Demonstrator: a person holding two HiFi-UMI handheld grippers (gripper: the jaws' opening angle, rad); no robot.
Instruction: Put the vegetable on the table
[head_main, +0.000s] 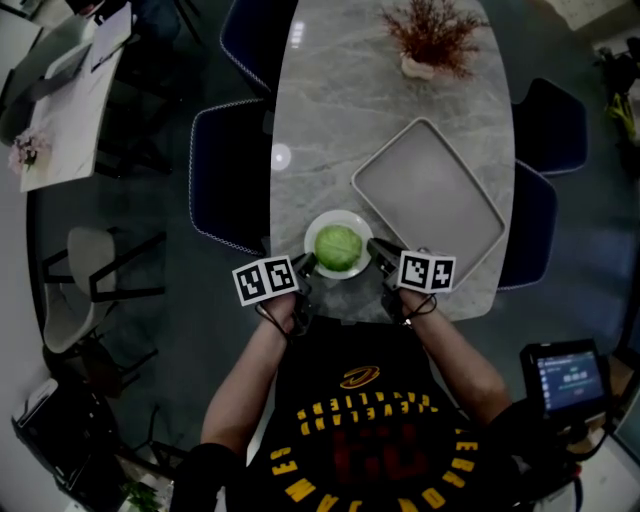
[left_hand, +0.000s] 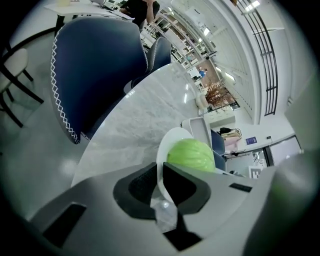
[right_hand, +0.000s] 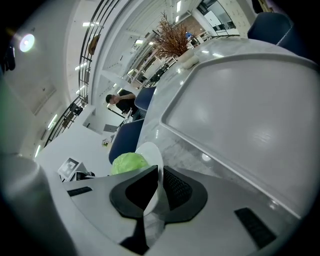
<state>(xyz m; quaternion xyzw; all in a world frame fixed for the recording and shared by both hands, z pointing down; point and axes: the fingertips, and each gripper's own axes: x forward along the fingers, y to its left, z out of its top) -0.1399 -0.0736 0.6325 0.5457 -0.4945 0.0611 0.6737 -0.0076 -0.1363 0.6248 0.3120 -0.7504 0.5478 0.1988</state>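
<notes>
A round green cabbage (head_main: 338, 246) lies in a white bowl (head_main: 316, 230) near the front edge of the marble table (head_main: 330, 120). My left gripper (head_main: 305, 264) is shut on the bowl's left rim, and my right gripper (head_main: 375, 249) is shut on its right rim. In the left gripper view the cabbage (left_hand: 191, 155) sits just beyond the jaws, with the white rim (left_hand: 165, 155) pinched between the black pads (left_hand: 135, 187). From the right gripper view the cabbage (right_hand: 129, 162) shows to the left and the bowl rim (right_hand: 152, 155) runs between the pads.
A large grey tray (head_main: 425, 195) lies on the table right of the bowl. A vase of dried reddish branches (head_main: 432, 40) stands at the far end. Dark blue chairs (head_main: 225, 170) flank both sides of the table. A screen device (head_main: 565, 375) sits at the lower right.
</notes>
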